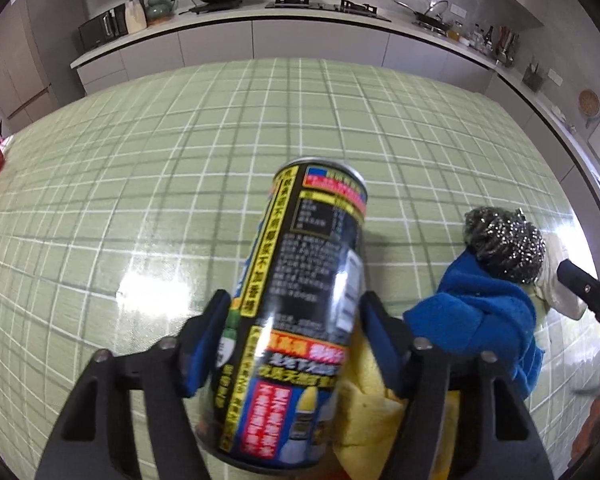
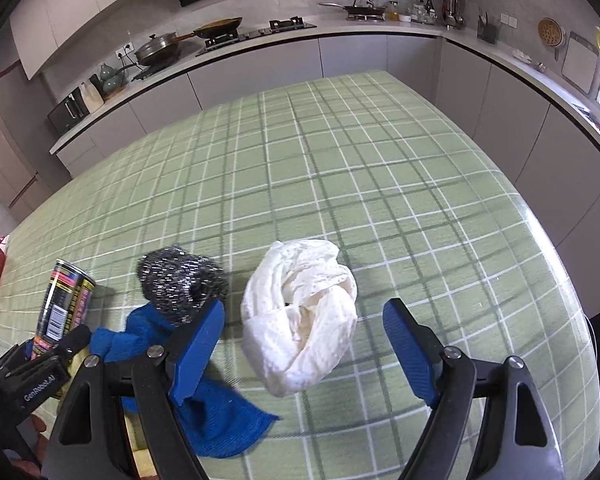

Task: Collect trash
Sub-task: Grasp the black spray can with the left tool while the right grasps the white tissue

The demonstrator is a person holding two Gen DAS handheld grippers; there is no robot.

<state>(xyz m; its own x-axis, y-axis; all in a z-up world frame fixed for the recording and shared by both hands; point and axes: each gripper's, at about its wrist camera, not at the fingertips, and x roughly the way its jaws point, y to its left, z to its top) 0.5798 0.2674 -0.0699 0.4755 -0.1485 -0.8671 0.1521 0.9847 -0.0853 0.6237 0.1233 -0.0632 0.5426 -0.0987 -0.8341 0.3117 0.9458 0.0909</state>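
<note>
Green checked counter [image 2: 340, 168] under my fingers, crumpled white paper towel [image 2: 300, 320] lying between my right fingers, steel scourer [image 2: 176, 280] and blue cloth [image 2: 220, 420] beside my left one, can [image 2: 64, 304] farther left

Both grippers, left gripper [image 1: 294, 340] and right gripper [image 2: 304, 344], have black frames, silver screws and blue ribbed fingers [image 2: 408, 344].

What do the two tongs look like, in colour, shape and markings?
Both are alike. The left tongs and the right tongs have black plastic arms with triangular cut-outs and silver round rivets at the joints. Each finger ends in a flat blue pad with a finely ribbed surface. In the right wrist view, the left tool's black body carries white lettering, "GenRobot.AI". No cables or sleeves show.
</note>
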